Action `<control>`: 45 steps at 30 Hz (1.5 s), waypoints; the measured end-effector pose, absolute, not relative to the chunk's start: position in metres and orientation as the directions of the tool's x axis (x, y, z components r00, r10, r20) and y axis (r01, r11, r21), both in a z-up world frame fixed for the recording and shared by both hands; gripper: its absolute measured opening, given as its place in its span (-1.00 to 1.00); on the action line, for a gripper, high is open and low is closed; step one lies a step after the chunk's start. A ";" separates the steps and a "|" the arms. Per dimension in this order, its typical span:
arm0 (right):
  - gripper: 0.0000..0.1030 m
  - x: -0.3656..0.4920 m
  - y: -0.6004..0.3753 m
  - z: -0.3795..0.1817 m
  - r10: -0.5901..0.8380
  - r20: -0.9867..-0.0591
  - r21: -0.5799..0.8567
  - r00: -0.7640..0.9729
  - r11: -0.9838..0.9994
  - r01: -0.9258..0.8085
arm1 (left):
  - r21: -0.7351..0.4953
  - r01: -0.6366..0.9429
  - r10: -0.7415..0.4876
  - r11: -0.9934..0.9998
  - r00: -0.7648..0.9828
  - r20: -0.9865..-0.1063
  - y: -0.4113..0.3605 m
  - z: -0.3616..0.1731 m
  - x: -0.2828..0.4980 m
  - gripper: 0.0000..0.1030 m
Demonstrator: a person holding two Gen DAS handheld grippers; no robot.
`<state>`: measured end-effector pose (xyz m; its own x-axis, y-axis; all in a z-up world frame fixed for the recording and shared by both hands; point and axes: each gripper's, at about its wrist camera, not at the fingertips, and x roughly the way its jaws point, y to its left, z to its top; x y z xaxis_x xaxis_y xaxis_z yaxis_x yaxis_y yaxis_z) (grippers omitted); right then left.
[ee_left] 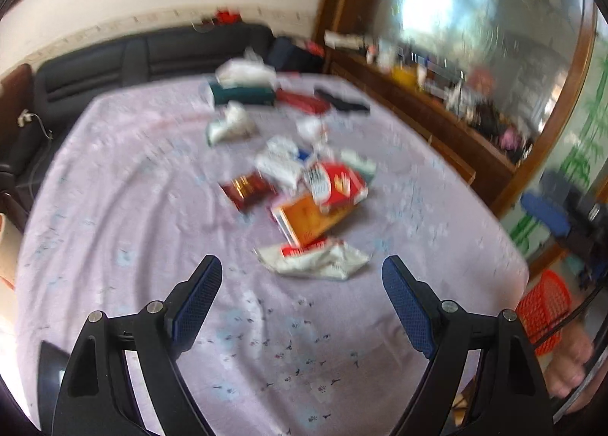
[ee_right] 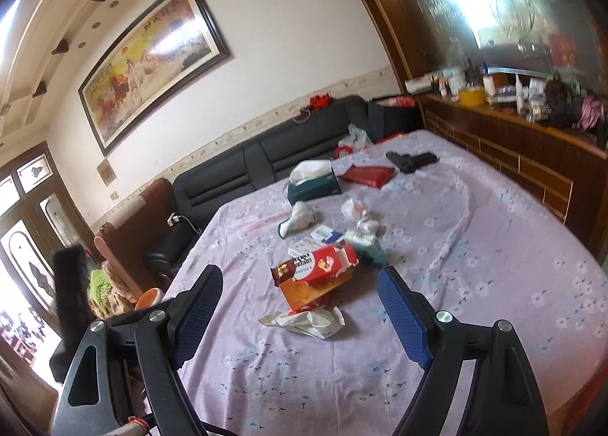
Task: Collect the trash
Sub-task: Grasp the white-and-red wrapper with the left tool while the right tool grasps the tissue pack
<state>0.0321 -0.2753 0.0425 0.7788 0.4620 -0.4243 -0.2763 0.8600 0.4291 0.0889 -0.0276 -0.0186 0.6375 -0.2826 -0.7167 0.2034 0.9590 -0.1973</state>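
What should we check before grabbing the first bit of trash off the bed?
1. Left gripper open: ok.
2. Right gripper open: ok.
3. Both empty: ok.
4. White wrapper nearest, apart from the fingers: ok.
5. Orange box free to lift: not ok, the red packet lies on it.
6. Red basket beside the bed: ok; whether it is for the trash: cannot tell.

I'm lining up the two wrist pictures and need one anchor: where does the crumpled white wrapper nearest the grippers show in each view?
Left wrist: crumpled white wrapper lies just above centre-bottom, between and just beyond the open fingers, on the lilac bedsheet.
Right wrist: the wrapper lies low at centre, between the open fingers.
Shared landmark: the orange box directly behind it.
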 end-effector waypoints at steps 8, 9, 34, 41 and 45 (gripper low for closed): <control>0.69 0.079 -0.282 0.011 0.503 -0.466 0.500 0.728 0.828 -0.253 | -0.391 0.138 -0.410 0.910 0.437 -0.800 -0.033 -0.079 0.147 0.65; 0.69 0.086 -0.281 0.005 0.515 -0.473 0.511 0.715 0.821 -0.253 | -0.429 0.111 -0.433 0.897 0.423 -0.796 -0.030 -0.084 0.150 0.65; 0.27 0.236 -0.251 -0.039 0.477 -0.620 0.412 0.623 0.874 -0.259 | -0.582 -0.121 -0.486 0.804 0.431 -0.760 0.012 -0.118 0.168 -0.14; 0.00 0.264 -0.244 -0.081 0.501 -0.696 0.436 0.514 0.864 -0.252 | -0.603 -0.102 -0.498 0.791 0.466 -0.732 0.031 -0.109 0.150 -0.15; -0.65 0.251 -0.237 -0.083 0.505 -0.698 0.433 0.508 0.862 -0.262 | -0.572 -0.079 -0.472 0.816 0.482 -0.739 0.036 -0.102 0.136 -0.14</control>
<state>0.2513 -0.2366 -0.0833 0.5085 0.5048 -0.6976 -0.2624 0.8625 0.4328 0.1358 0.0358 -0.1022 0.4816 -0.4717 -0.7386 -0.0785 0.8162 -0.5724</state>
